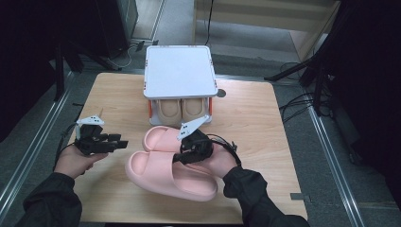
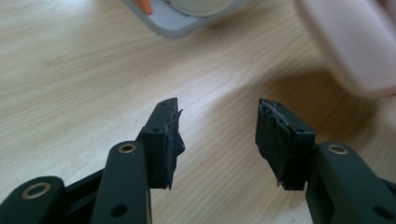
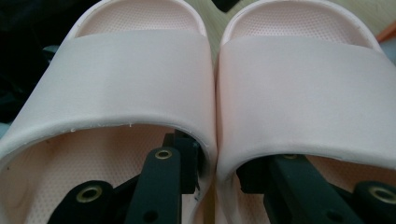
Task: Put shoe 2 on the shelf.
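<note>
I'm pinching both soft pink foam slides together by their inner straps with my right gripper, over the wooden table. My left gripper is hanging open, empty. The white shoe rack is probably next.

At twelve o'clock the white rack is blocking me; bare tabletop is lying open toward ten o'clock of my left claw.
</note>
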`<state>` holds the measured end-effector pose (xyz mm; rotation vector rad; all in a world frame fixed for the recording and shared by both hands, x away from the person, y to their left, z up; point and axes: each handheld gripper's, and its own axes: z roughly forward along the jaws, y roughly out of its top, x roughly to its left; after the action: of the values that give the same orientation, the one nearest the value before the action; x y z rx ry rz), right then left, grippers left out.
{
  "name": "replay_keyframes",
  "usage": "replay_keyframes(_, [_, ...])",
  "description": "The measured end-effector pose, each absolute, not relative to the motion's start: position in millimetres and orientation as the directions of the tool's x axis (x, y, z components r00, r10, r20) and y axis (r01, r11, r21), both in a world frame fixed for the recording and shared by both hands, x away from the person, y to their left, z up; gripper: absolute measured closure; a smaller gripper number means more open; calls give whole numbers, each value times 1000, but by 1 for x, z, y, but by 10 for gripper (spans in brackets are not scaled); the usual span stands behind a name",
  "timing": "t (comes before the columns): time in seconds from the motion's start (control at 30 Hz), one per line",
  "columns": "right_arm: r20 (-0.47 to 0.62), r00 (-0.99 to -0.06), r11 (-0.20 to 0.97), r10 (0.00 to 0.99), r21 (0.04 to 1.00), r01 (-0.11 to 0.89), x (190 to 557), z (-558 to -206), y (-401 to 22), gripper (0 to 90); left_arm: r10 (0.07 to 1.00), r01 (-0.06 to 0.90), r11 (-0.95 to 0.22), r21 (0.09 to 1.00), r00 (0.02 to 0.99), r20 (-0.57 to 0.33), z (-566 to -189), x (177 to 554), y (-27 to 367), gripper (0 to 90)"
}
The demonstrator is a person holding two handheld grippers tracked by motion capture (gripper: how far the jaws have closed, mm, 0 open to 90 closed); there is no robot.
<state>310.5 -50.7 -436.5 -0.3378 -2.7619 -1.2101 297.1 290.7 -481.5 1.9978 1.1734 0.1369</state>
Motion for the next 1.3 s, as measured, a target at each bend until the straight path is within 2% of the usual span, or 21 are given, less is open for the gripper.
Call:
replay_keyframes(0.37, [158,-985,665,70,728,164,326,-388,-33,738,801,701,-221,678,527,-285,-482,279,303,490])
replay_keyframes(0.73, [115,-988,654,105,740,156,344,-343,-20,738,817,712,-200,673,501,-286,-484,267,310,490])
replay_keyframes(0.9, [104,-985,642,136,749,167,366,-323,-14,736,811,715,-194,671,502,-300,-486,264,310,490])
replay_keyframes(0.97, [81,-975,645,208,738,199,383,-313,-13,737,810,717,-197,669,503,-301,-486,264,310,489])
replay_keyframes(1.07, [65,-964,648,256,729,222,394,-308,-12,737,806,716,-203,668,509,-301,-487,265,308,487])
replay_keyframes(1.1, [66,-949,635,307,728,257,405,-304,-12,738,804,718,-209,665,513,-301,-487,266,306,487])
replay_keyframes(1.13, [66,-949,635,307,728,257,405,-304,-12,738,804,718,-209,665,513,-301,-487,266,306,487])
replay_keyframes(1.17, [71,-926,619,372,724,304,416,-300,-11,738,798,719,-215,661,519,-306,-488,267,303,487])
replay_keyframes(1.23, [69,-911,609,408,723,327,422,-298,-11,738,792,720,-215,660,524,-313,-489,268,302,487])
replay_keyframes(1.3, [52,-864,584,501,716,382,439,-293,-9,738,788,723,-215,657,525,-320,-489,270,299,487])
